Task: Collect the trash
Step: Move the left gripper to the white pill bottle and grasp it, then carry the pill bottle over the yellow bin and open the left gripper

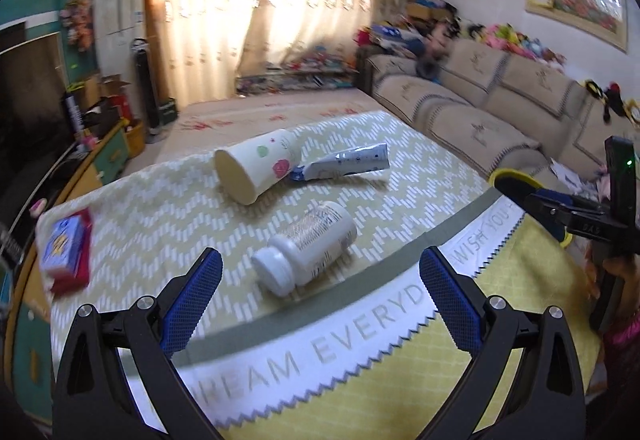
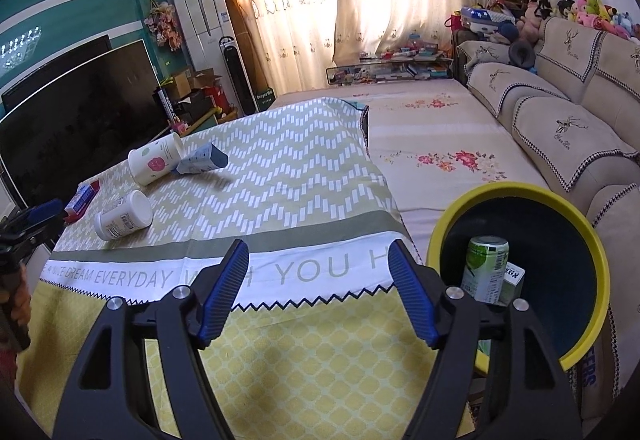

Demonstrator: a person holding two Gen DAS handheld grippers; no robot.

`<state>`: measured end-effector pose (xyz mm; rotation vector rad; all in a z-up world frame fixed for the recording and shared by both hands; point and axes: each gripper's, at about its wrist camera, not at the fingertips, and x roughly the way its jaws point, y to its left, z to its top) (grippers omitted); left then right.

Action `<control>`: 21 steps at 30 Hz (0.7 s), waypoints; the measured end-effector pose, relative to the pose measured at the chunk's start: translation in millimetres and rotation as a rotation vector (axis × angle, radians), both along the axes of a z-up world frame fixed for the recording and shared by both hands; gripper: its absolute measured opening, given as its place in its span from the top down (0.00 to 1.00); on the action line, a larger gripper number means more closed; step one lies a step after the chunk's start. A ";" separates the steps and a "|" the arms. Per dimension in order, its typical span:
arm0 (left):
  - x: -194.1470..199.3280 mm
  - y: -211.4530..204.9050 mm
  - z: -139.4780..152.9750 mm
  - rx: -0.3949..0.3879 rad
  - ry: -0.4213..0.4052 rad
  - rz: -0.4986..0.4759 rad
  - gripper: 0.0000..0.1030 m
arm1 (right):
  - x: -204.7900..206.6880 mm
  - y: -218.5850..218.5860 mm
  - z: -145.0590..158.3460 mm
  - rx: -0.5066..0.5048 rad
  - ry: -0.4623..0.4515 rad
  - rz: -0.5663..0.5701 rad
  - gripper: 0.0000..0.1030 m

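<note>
A white pill bottle (image 1: 306,248) lies on its side on the patterned tablecloth (image 1: 160,208), just ahead of my open, empty left gripper (image 1: 320,272). Behind it lie a paper cup (image 1: 256,168) and a squeezed tube (image 1: 344,162). A red-blue carton (image 1: 66,252) lies at the left edge. In the right wrist view my right gripper (image 2: 318,264) is open and empty over the cloth's near edge. The bottle (image 2: 124,218), cup (image 2: 156,158), tube (image 2: 202,160) and carton (image 2: 82,200) lie far left. A yellow-rimmed bin (image 2: 516,272) at the right holds a green can (image 2: 486,268) and a small box (image 2: 514,278).
A beige sofa (image 2: 560,112) runs along the right, with plush toys on its back. A floral mat (image 2: 432,144) covers the floor between the table and the sofa. A TV (image 2: 80,108) stands at the left. The right gripper shows at the right edge of the left wrist view (image 1: 568,212).
</note>
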<state>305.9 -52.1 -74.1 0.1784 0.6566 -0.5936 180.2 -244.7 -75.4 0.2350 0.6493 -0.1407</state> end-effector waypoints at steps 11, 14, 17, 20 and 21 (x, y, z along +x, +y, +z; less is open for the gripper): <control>53.1 -38.6 -29.4 0.144 0.058 -0.190 0.08 | 7.0 0.3 -4.3 0.014 0.031 0.009 0.33; 59.3 -42.8 -39.2 0.173 0.086 -0.218 0.15 | 8.5 -2.1 -5.8 0.031 0.038 0.011 0.33; 62.5 -44.8 -48.0 0.183 0.107 -0.231 0.26 | 8.9 -3.3 -7.0 0.042 0.041 0.012 0.33; 65.3 -43.5 -52.0 0.165 0.115 -0.226 0.43 | 9.5 -4.4 -7.7 0.049 0.045 0.016 0.33; 66.3 -42.4 -52.3 0.153 0.123 -0.223 0.46 | 9.6 -4.6 -7.7 0.052 0.046 0.016 0.33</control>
